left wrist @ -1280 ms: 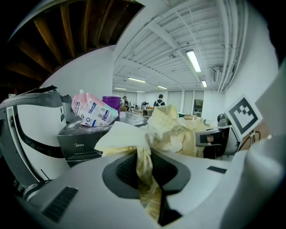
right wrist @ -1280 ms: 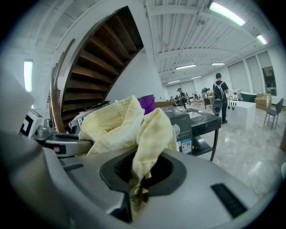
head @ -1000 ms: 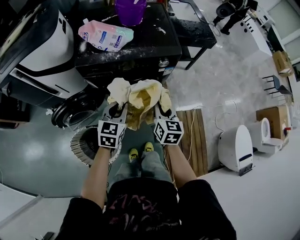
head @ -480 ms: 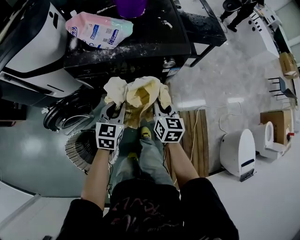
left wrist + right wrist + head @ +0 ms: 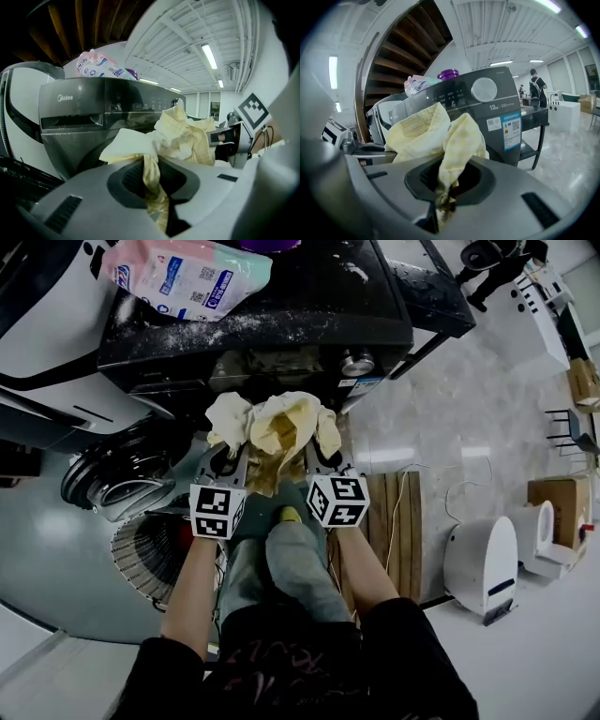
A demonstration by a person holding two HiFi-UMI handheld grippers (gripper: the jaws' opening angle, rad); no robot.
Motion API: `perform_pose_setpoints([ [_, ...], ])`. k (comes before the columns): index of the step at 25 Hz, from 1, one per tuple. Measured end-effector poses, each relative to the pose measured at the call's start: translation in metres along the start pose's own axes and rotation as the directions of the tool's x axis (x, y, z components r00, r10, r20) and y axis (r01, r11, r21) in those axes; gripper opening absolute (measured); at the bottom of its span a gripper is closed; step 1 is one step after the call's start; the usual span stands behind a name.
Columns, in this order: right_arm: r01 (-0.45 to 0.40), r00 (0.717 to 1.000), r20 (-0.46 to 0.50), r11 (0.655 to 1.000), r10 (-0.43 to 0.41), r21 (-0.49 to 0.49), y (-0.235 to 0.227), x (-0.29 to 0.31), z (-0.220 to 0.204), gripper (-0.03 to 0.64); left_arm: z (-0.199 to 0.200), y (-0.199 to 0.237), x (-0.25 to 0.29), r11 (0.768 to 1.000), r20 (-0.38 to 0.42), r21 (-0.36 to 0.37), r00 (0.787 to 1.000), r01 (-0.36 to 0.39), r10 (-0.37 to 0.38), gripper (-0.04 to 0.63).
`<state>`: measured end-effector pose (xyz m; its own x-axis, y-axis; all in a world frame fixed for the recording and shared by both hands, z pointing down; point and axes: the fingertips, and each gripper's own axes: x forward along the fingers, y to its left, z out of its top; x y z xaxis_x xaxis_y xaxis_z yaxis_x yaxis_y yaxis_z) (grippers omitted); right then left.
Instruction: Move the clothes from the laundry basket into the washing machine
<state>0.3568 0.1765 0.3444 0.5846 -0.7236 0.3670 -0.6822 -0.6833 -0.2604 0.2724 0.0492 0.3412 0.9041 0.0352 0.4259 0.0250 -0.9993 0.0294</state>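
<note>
A pale yellow checked garment (image 5: 277, 432) hangs bunched between my two grippers in the head view. My left gripper (image 5: 228, 462) is shut on its left part, the cloth (image 5: 152, 176) pinched between the jaws. My right gripper (image 5: 317, 457) is shut on the right part, a fold (image 5: 450, 173) caught in the jaws. The dark washing machine (image 5: 262, 343) stands just ahead, its control panel (image 5: 478, 101) filling the right gripper view. Its round door (image 5: 112, 479) hangs open at the left. The laundry basket (image 5: 155, 545) sits on the floor under my left arm.
A pink detergent pouch (image 5: 187, 277) and a purple container (image 5: 448, 74) rest on the washer's top. A white appliance (image 5: 42, 324) stands left. A wooden pallet (image 5: 394, 521) lies right of my feet, with white units (image 5: 480, 563) beyond. A person (image 5: 536, 86) stands far off.
Both grippers have sunk together with the yellow garment and come nearer the washer front. The washer and its open door now sit higher and larger in the head view.
</note>
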Motion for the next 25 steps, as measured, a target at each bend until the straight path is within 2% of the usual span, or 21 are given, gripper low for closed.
perform_pose_setpoints([
  [11, -0.038, 0.998, 0.050, 0.999, 0.038, -0.012, -0.024, 0.093, -0.069, 0.043, -0.072, 0.046, 0.077, 0.997, 0.067, 0.037, 0.996, -0.061, 0.059, 0.061],
  [19, -0.042, 0.996, 0.077, 0.999, 0.045, -0.029, -0.038, 0.156, -0.095, 0.043, -0.100, 0.079, 0.131, 0.995, 0.130, 0.035, 0.987, -0.096, 0.091, 0.061],
  [25, -0.048, 0.988, 0.143, 0.997, 0.057, -0.065, -0.042, 0.194, -0.105, 0.043, -0.106, 0.103, 0.165, 0.992, 0.202, 0.034, 0.973, -0.121, 0.111, 0.061],
])
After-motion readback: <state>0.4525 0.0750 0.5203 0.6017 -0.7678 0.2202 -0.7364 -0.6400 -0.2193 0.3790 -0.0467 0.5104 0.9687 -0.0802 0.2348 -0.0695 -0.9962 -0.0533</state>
